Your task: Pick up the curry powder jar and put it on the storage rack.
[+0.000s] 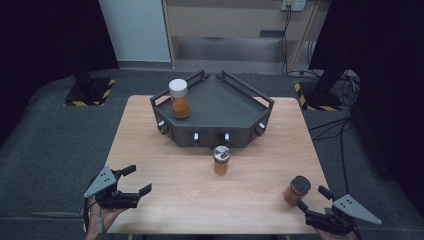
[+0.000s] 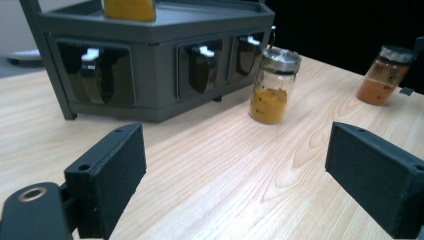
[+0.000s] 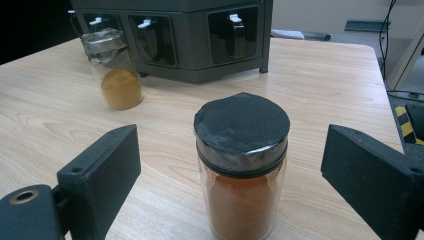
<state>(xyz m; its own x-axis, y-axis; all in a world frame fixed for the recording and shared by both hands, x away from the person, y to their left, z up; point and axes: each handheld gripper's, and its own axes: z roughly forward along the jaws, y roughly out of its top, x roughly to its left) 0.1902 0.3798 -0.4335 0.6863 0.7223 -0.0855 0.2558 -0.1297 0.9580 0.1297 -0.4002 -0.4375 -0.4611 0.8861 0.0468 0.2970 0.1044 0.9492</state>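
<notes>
- Wooden table [image 1: 165, 170] was seen bearing a dark angular rack [image 1: 215, 107] at its far middle
- White-capped jar [image 1: 179, 98] was stood on the rack's left side
- Left gripper [image 1: 134, 181] was held with jaws apart over bare wood, nothing between them
- Right gripper [image 1: 313, 197] was held wide, black-lidded jar [image 3: 241, 165] standing untouched between the jaws
- Silver-lidded jar [image 1: 221, 159] was set just before the rack

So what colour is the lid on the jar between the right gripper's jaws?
Black, on the jar of orange-brown powder; the right gripper view shows it best.
</notes>
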